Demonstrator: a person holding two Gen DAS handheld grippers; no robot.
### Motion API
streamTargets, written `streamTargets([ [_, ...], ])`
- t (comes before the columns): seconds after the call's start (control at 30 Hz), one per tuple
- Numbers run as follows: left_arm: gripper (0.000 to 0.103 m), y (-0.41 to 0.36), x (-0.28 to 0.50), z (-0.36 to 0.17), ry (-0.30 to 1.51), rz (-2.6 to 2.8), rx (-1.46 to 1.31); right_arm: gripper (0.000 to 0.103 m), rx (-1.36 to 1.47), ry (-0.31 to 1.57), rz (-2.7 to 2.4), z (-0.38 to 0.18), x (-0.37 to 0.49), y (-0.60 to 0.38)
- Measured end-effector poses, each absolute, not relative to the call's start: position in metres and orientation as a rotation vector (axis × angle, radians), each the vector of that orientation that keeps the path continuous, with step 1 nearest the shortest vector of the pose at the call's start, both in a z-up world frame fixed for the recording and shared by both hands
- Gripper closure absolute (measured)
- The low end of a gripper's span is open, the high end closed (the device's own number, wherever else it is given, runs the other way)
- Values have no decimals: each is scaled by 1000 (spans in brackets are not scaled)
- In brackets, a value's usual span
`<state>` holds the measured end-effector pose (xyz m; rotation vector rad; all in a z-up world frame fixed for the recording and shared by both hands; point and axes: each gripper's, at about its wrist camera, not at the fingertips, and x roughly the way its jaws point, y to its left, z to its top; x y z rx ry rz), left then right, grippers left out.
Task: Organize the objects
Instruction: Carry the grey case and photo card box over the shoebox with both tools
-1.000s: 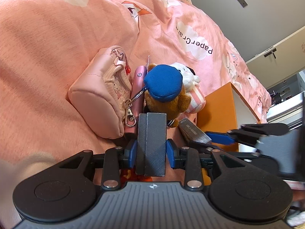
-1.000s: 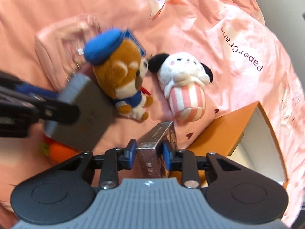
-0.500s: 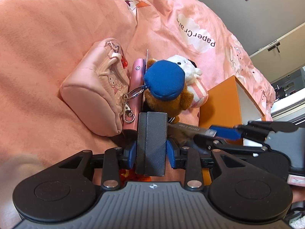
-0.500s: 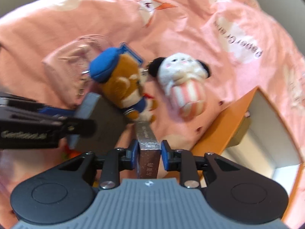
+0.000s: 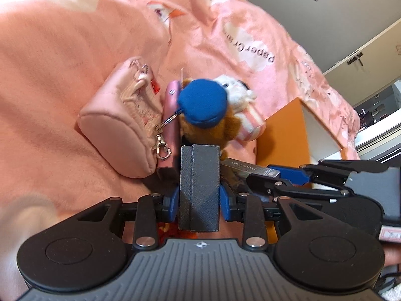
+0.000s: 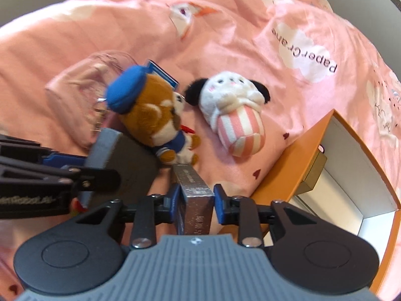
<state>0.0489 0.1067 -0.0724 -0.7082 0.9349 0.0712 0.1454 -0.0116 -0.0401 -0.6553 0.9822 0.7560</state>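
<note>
Little of the sorting looks finished. The orange box (image 6: 295,160) sits open at the right on the pink duvet (image 6: 225,25), and inside it only one small olive-gold box (image 6: 313,173) shows against the white lining. Still loose on the bed are the brown bear plush in a blue cap (image 6: 153,115), the white dog plush with striped body (image 6: 233,110), a quilted pink pouch (image 5: 120,125) and a pink tube-shaped case (image 5: 170,115) wedged between pouch and bear.

Two items are in hand. The left gripper (image 5: 199,200) is clamped on a dark grey textured box (image 5: 199,185), pads tight on both flanks. The right gripper (image 6: 195,200) holds a slim silver-grey printed box (image 6: 195,195); its jaws have just been closing, and the box stands between them, gripped at its near end.

The grey box's long axis runs straight away from the left gripper, its far end nearly at the bear's back. The silver box likewise points forward along the fingers, toward the bear's feet — not toward the orange box, which lies off to its right. Both, I judge, still need carrying over and setting inside.
</note>
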Motion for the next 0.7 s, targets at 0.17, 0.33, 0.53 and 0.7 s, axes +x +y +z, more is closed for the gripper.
streamTargets([
  [0.17,66,95,40,-44,868,40,-669,79,-538,913,765,-10,126,-35],
  [0.33,66,79,38,-12,783,-8,-626,79,-404,816,725,28,112,-71],
  [0.53,66,44,47,22,712,-129,-562,79,-244,722,622,65,103,-124],
  [0.7,66,8,68,30,724,-256,-519,79,-152,704,489,69,105,-169],
])
